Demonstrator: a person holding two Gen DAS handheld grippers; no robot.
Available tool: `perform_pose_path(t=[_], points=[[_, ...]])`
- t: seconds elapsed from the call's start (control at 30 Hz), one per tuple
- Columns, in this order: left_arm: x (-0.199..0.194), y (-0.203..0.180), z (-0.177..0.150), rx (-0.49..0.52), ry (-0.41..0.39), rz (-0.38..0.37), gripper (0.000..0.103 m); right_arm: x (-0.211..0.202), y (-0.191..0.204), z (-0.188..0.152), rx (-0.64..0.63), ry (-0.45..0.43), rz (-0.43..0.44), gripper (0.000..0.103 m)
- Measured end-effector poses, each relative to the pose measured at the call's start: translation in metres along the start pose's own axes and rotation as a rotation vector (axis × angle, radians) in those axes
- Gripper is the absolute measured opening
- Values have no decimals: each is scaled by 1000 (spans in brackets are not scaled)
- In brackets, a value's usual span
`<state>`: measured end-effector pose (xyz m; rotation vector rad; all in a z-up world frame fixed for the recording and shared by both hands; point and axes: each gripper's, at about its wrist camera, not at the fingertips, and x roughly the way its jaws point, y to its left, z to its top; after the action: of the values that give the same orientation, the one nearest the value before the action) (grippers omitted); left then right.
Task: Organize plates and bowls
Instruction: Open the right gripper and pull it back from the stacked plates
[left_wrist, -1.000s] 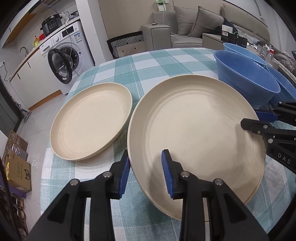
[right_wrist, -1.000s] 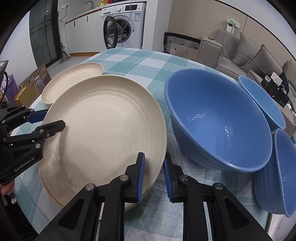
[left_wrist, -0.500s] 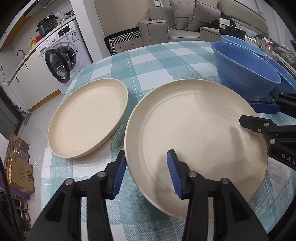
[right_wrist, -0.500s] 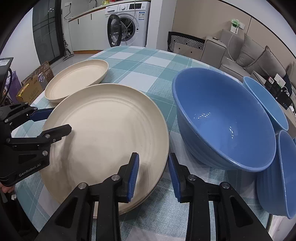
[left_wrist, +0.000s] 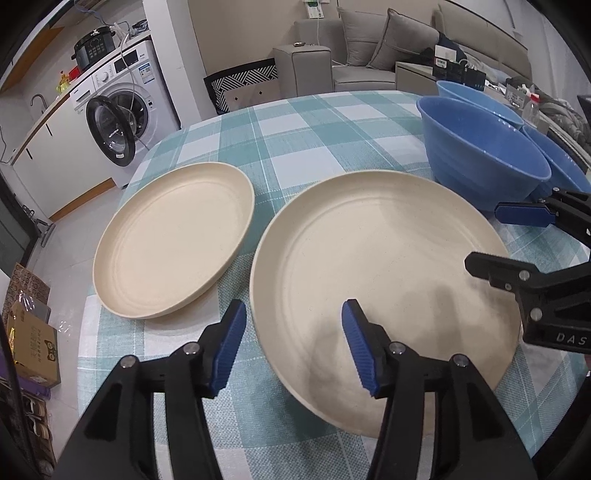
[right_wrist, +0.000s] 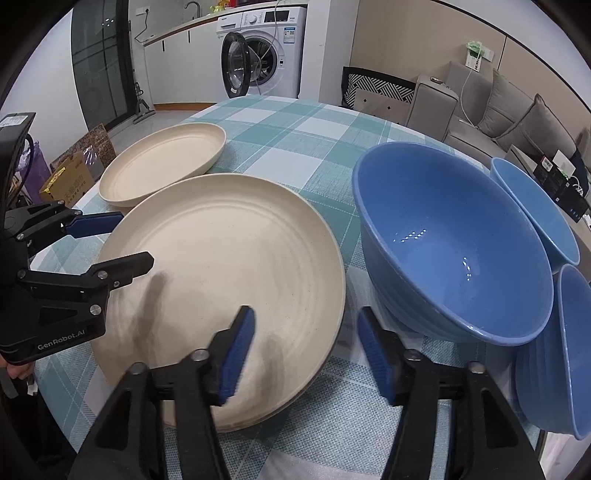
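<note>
A large cream plate lies on the checked tablecloth, also in the right wrist view. A smaller cream plate lies to its left, also in the right wrist view. Three blue bowls stand at the right: a big one and two smaller ones. My left gripper is open, its jaws either side of the large plate's near-left rim, not touching. My right gripper is open, straddling the plate's right rim beside the big bowl.
The round table has a teal checked cloth. A washing machine with its door open stands behind on the left. A sofa and a side table are behind. Cardboard boxes lie on the floor at the left.
Both grippers have opened wide and let go of the large plate's rim. The plate has come down to rest flat on the table. Both grippers have drawn back a little.
</note>
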<state>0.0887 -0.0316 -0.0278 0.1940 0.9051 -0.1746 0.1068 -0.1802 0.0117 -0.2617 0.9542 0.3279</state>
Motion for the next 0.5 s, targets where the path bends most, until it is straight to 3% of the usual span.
perform_pose_path(t=[0.13,0.27,0.37,0.5], points=[[-8,9,3,-32,-22,-17,59,-10,-2,2,7,-31,22,75],[-20,20,5,-63,-60,-13,78,-19,0,4,4,-62,65,83],[-28,28,7,-84,-89,-15,85,-25,3,5,-1,-82,93,88],[-37,38,9,-112,-121,-28,85,-32,7,6,-3,-108,131,100]])
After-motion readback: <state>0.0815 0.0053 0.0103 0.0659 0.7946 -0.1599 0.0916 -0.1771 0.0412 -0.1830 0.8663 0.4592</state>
